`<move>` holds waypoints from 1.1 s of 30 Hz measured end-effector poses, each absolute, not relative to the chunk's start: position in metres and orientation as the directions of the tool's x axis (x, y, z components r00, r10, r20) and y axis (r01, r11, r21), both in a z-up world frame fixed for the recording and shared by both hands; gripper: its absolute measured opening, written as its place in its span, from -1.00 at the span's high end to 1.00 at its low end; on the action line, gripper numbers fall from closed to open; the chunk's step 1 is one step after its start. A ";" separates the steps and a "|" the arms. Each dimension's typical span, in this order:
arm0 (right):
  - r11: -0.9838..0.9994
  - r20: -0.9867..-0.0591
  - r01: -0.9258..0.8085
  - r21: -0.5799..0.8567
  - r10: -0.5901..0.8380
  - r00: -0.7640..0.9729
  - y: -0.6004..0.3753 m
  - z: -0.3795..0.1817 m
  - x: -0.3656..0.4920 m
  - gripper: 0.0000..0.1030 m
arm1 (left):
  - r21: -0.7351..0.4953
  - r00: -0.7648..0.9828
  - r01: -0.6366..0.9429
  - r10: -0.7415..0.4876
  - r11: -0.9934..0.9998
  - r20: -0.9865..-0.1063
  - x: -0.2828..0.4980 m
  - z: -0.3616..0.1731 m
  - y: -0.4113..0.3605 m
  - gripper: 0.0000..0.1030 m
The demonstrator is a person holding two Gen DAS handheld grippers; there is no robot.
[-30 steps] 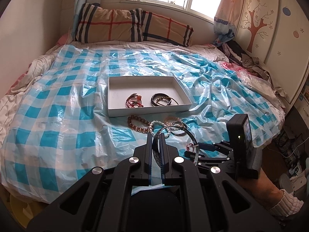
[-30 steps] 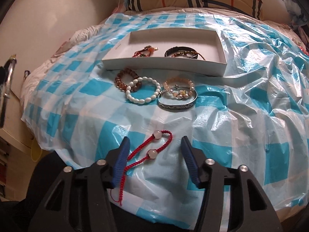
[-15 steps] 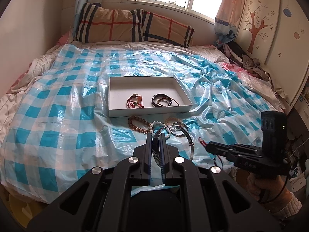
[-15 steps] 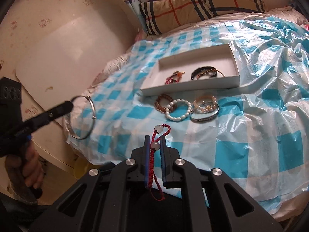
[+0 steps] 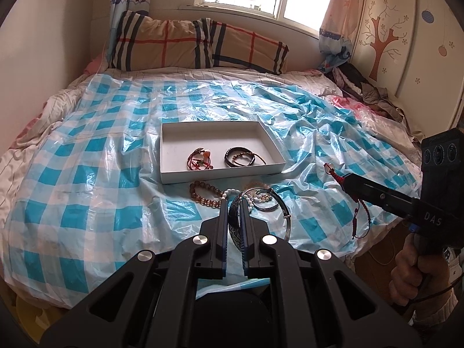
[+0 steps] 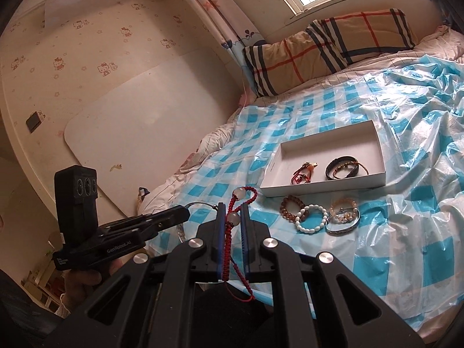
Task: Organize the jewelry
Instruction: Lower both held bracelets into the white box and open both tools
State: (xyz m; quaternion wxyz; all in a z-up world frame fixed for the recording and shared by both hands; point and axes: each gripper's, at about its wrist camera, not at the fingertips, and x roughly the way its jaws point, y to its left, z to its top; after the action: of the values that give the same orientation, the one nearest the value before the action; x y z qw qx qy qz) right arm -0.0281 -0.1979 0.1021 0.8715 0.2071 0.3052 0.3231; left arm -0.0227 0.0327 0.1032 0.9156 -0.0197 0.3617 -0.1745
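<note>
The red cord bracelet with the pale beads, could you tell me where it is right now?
The red cord bracelet is clamped in the right gripper, held above the bed's near edge, short of the white box.

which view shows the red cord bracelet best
The right wrist view: the red cord bracelet sits close and centred between that gripper's shut jaws, beads clear. The left wrist view shows it small, dangling at the right edge.

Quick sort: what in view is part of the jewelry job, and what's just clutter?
Job:
- white tray with two bracelets already in it
- red cord bracelet in the right tool
- metal bangle in the left tool
- loose bracelets in front of the tray

Lying about:
- plaid pillows
- checked plastic sheet
- clothes pile
</note>
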 end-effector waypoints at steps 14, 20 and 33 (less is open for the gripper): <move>0.721 -0.401 -0.418 0.553 0.670 0.625 -0.207 0.089 0.016 0.79 | -0.162 0.662 0.309 -0.334 0.937 -0.671 0.030 0.092 0.019 0.86; 0.745 -0.410 -0.409 0.526 0.644 0.645 -0.211 0.081 0.055 0.79 | -0.175 0.660 0.301 -0.337 0.937 -0.672 0.074 0.081 0.012 0.86; 0.780 -0.444 -0.408 0.474 0.612 0.655 -0.202 0.049 0.141 0.79 | -0.212 0.648 0.265 -0.337 0.941 -0.683 0.162 0.043 0.000 0.87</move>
State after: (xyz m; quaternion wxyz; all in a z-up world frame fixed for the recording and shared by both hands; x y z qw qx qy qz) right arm 0.1408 -0.2016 0.0488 0.8938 0.1690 0.3021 0.2852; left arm 0.1625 0.0003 0.0429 0.9065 -0.0466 0.3855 -0.1659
